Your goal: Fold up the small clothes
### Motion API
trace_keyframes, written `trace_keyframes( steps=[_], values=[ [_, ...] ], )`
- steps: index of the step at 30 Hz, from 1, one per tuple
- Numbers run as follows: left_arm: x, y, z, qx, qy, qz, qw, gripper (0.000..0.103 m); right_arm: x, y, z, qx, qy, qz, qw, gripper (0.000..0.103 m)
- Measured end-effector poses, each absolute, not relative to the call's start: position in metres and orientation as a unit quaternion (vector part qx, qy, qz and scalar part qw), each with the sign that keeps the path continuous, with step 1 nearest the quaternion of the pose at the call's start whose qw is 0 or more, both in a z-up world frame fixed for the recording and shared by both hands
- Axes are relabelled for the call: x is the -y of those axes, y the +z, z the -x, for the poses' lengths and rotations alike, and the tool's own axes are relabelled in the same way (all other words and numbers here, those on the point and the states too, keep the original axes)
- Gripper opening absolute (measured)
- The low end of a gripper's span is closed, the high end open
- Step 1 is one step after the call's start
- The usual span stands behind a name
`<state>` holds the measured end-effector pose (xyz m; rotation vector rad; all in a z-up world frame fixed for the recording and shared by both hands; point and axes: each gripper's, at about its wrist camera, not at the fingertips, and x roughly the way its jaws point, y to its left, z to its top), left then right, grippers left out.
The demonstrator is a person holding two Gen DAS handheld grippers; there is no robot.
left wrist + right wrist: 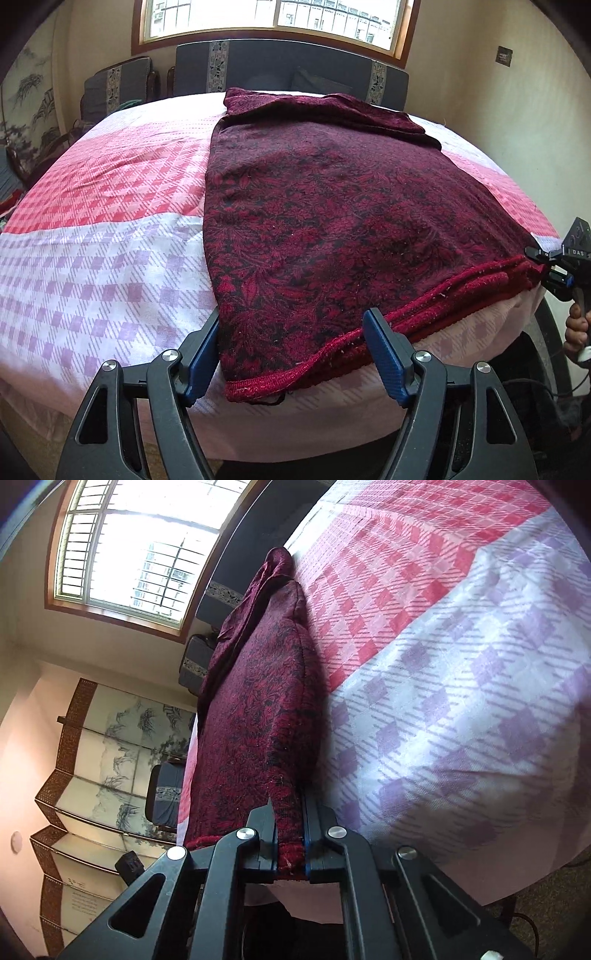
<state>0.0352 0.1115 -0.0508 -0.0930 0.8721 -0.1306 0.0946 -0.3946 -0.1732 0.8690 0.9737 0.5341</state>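
Checked pink-and-lilac bedsheet (110,236), dark headboard (280,66), barred window (277,14), painted folding screen (122,738)

My garment (332,206): dark maroon, red-black leaf pattern, plain red ribbed hem. Bedsheet (110,258): checked, red-pink band, lilac-white band. My left gripper (295,354): black, blue pads. Headboard (280,66): dark grey, pale patterned stripes.

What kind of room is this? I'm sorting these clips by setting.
Most likely a bedroom in a home. A bed with a checked sheet fills the view, a padded headboard stands under a barred window, and a painted folding screen stands by the wall.
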Motion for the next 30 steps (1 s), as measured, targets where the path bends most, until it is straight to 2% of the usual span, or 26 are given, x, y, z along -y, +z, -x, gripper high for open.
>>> trace_keyframes(
  steps=[24,30],
  values=[
    [-0.117,-0.050,-0.034,-0.418,-0.081,0.056,0.903,0.073,0.390,-0.171,-0.104,-0.460,0.254,-0.389,0.756,0.009],
    [-0.133,-0.047,-0.035,-0.423,-0.107,0.090,0.895,0.067,0.393,-0.173,-0.106,-0.466,0.256,-0.384,0.755,0.009]
  ],
)
